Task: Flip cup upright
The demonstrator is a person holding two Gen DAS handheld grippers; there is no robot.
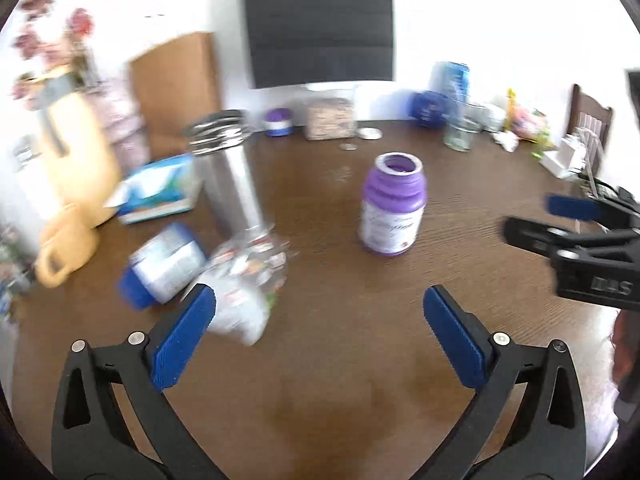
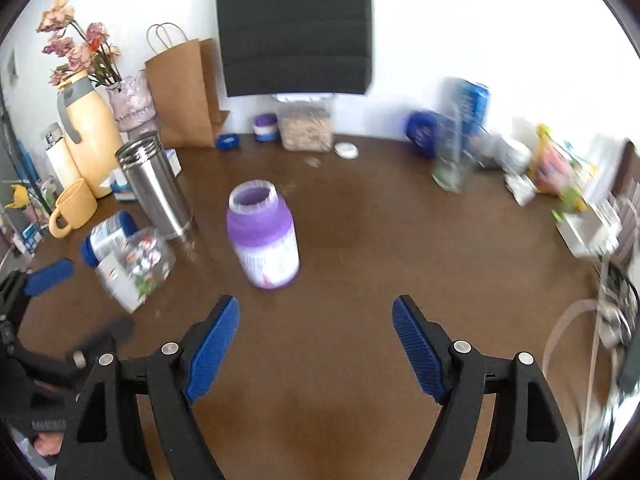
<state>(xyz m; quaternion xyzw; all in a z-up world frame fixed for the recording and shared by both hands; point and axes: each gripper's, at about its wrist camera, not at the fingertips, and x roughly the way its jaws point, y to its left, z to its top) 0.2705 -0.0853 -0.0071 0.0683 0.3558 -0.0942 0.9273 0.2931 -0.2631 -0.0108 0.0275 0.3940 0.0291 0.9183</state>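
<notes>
A purple-and-white cup stands on the brown table with its open mouth facing up. In the left wrist view my left gripper is open and empty, a short way in front of the cup. My right gripper is also open and empty, with the cup ahead and slightly left of it. Each gripper shows at the edge of the other's view: the right gripper at the right, the left gripper at the lower left. Neither touches the cup.
Left of the cup are a steel tumbler, a clear bag of small items, a lying bottle with a blue cap and a yellow mug. A glass and jars stand along the back edge. A dark chair back rises behind the table.
</notes>
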